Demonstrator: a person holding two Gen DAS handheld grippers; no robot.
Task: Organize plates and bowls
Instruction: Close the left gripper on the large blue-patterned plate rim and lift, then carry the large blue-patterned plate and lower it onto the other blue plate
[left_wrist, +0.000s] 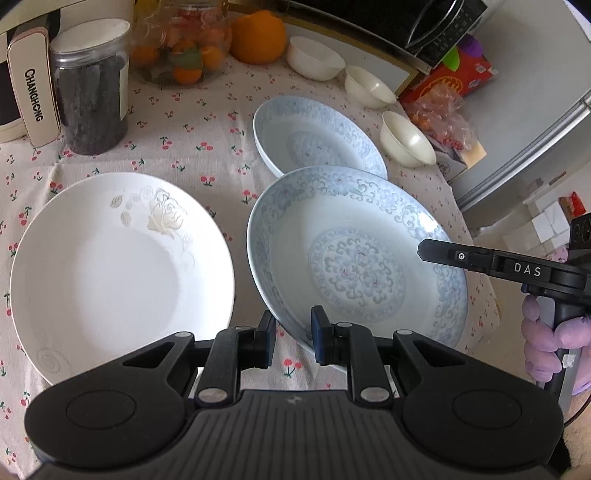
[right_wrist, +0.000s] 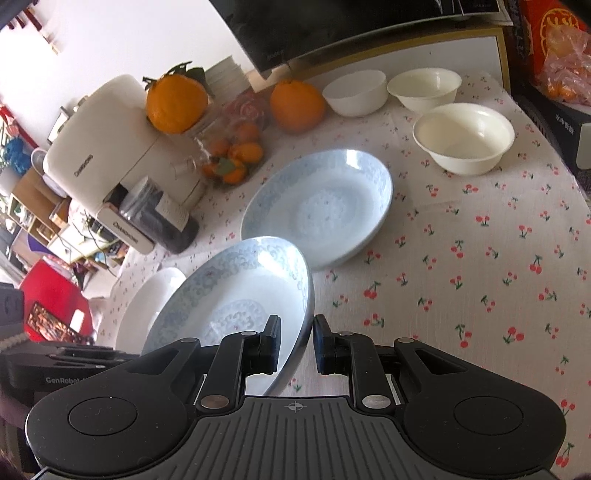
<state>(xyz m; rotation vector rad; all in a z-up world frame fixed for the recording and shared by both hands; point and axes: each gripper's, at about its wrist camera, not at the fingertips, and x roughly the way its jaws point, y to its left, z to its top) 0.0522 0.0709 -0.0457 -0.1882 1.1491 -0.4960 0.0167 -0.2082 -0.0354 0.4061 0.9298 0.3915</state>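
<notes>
- White plate (left_wrist: 122, 273) lies flat on the cloth (left_wrist: 207, 122) at far left — untouched, likely the stack base.
- Left gripper (left_wrist: 293, 338) straddles the near rim of the blue plate (left_wrist: 354, 258); the pads look clamped on it.
- Blue plate is tilted and held above the cloth — both tongs share it.
- Right gripper (right_wrist: 295, 341) pinches the opposite rim (right_wrist: 304, 332), jaws closed on it.
- Second blue plate (right_wrist: 321, 206) sits flat behind; three bowls (right_wrist: 463, 138) beyond, unstacked.
</notes>
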